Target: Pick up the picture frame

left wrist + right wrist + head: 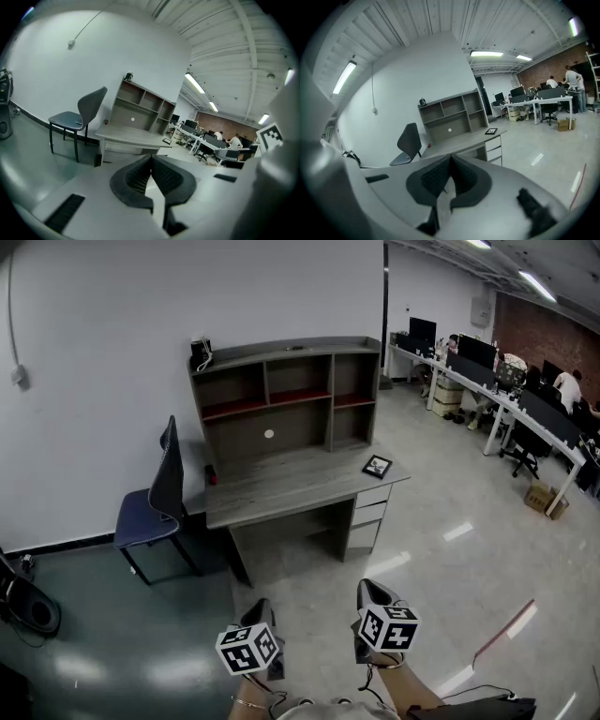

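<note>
A small black picture frame (377,466) lies flat on the right end of a grey desk (281,488); it also shows as a dark square, the frame (491,131), in the right gripper view and, tiny, the frame (167,140), in the left gripper view. Both grippers hang over the floor well short of the desk. My left gripper (262,613) is shut with nothing between its jaws (151,159). My right gripper (372,592) has its jaws together too, empty (450,159).
The desk carries a shelf hutch (286,390) against the white wall. A dark chair (155,502) stands at its left. Drawers (368,512) are under the desk's right end. Office desks with seated people (497,381) run along the right. A black device (28,606) sits at the left floor.
</note>
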`<state>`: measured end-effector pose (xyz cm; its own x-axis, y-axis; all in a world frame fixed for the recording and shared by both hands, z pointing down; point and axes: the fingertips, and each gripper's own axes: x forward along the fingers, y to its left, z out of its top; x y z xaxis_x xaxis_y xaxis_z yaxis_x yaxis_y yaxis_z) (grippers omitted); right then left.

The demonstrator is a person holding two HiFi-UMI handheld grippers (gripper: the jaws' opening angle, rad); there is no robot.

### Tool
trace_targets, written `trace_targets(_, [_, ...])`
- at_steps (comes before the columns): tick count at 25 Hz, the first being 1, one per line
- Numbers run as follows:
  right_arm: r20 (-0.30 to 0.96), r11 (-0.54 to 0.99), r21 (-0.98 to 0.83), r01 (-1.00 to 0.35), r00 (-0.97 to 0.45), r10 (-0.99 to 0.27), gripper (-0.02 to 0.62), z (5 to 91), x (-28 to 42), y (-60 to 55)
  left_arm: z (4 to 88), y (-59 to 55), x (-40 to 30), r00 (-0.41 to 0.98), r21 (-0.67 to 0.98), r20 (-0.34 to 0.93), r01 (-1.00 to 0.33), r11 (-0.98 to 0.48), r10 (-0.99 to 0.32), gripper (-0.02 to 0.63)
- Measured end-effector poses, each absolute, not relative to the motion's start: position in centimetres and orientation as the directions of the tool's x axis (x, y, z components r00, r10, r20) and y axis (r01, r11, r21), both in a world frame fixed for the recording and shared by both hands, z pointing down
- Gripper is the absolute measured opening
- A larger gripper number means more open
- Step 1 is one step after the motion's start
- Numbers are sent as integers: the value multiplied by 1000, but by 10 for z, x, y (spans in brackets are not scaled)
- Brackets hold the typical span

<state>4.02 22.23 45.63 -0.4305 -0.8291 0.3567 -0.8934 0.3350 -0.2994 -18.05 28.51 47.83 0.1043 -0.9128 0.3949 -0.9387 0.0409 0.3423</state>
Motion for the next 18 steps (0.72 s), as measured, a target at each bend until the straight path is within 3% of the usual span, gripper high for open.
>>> trace_targets(18, [373, 304, -316, -899, -412, -831, 32, 465, 24, 231, 496, 278, -194, 169, 358, 417, -934, -10, -893, 14])
